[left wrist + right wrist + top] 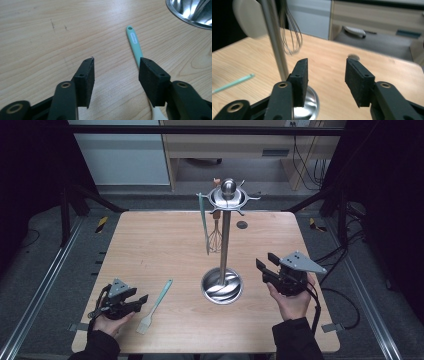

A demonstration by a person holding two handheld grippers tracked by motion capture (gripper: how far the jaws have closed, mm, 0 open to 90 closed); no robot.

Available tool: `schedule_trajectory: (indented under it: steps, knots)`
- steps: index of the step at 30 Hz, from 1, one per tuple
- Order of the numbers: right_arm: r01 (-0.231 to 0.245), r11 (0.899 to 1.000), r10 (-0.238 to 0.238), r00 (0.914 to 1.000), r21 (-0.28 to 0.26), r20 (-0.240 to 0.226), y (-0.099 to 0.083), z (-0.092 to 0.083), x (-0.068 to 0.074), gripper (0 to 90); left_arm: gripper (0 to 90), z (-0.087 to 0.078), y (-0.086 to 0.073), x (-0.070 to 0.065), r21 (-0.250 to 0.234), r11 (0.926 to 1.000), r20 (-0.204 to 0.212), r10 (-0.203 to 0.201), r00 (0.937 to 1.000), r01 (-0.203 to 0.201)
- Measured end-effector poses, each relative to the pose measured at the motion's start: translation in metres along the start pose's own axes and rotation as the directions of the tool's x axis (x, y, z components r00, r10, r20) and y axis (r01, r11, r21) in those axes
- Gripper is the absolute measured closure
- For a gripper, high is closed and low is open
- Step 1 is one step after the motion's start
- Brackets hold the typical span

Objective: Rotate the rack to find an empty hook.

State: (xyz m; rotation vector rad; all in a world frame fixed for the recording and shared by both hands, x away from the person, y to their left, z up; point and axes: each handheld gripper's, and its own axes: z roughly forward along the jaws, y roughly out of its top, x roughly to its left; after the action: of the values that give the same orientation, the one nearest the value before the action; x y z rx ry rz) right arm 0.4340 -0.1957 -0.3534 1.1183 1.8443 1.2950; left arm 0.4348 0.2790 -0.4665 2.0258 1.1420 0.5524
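A: What work is judged to be in hand, and how far is it advanced?

B: Hanging utensils on the steel rack (223,240) is taken to be the work. A whisk (215,234) and a pale green utensil (203,222) are seen suspended from the hooked crown at upper centre of the high view. One item is left: the teal-handled brush (155,306), lying flat on the table (150,245) at lower left, just left of the rack's round base (222,286). The task is therefore judged as partly done, with the brush not yet picked up.

A: How are the grippers set?

B: The left gripper (131,303) is held low at lower left of the high view, with its jaws apart and nothing clamped. In the left gripper view the brush handle (135,45) is seen running under the right-hand pad (152,82), partly hidden by it; whether that pad touches it cannot be told. The right gripper (266,265) is held at right of centre, beside the base, jaws apart and empty; in the right gripper view the rack's pole (274,40) stands to the left of the jaws.

A: Is any writing legible?

B: A small white label (134,38) is fixed near the hanging hole of the handle. Print is present on it, but it is too small to be read. No brand is made out elsewhere.
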Motion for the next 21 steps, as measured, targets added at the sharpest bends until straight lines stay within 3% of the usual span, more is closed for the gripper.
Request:
schedule_trajectory:
  steps: [5, 12, 21]
  knots:
    - [-0.010, 0.998, 0.007, 0.9991, 0.057, 0.041, -0.024, 0.003, -0.011, 50.8, 51.2, 0.000, 0.000, -0.002, -0.008, 0.9999, 0.022, 0.014, 0.9997, -0.014]
    - [-0.068, 0.992, 0.061, 0.9957, 0.105, 0.071, -0.054, 0.004, -0.022, 47.9, 50.0, 0.000, -0.001, -0.005, 0.037, 0.9987, 0.032, 0.034, 0.9989, -0.035]
    - [-0.081, 0.984, 0.066, 0.9930, 0.161, 0.098, -0.077, -0.001, -0.031, 48.4, 48.4, 0.003, -0.001, -0.009, 0.080, 0.9962, 0.048, 0.032, 0.9983, -0.036]
